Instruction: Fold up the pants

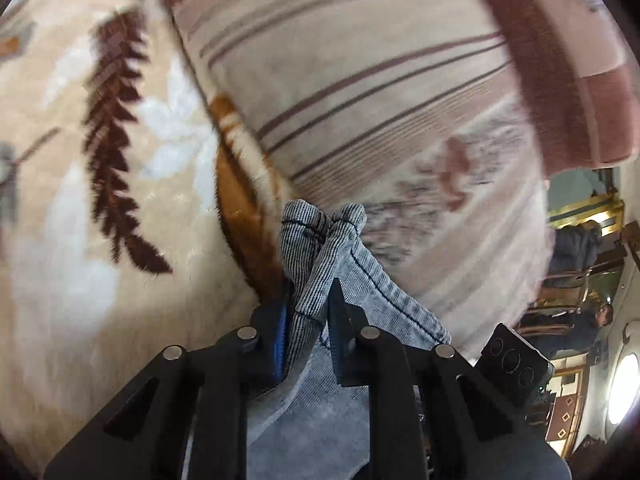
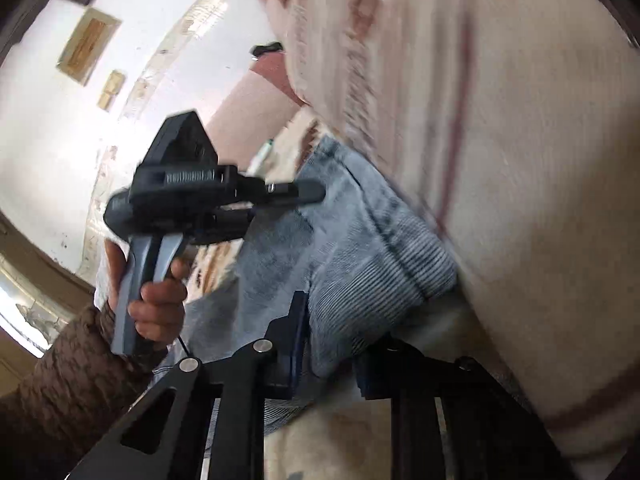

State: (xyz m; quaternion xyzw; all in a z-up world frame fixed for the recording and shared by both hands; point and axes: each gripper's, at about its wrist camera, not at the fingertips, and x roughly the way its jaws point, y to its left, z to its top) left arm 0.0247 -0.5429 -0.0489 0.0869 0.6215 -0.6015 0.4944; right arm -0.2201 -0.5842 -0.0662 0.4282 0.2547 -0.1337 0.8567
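The pants (image 1: pixel 360 280) are pale grey-blue with ribbed dark-striped hems. In the left wrist view my left gripper (image 1: pixel 310 320) is shut on a bunched ribbed edge, which sticks up past the fingertips. The right wrist view shows the pants (image 2: pixel 360 248) stretched between both tools over the bedding. My right gripper (image 2: pixel 332 352) is shut on a ribbed end, with cloth pinched between its blue pads. The left gripper (image 2: pixel 308 194) appears there too, held by a hand (image 2: pixel 160 304) in a brown knit sleeve, its tips clamped on the far edge of the cloth.
A cream pillow with maroon stripes (image 1: pixel 360 80) lies right behind the pants. A beige fleece blanket with brown leaf print (image 1: pixel 80 160) spreads to the left. A pink cushion (image 1: pixel 580 80) sits at upper right. A person (image 1: pixel 600 316) is far off in the room. A white wall with frames (image 2: pixel 88 44) is visible.
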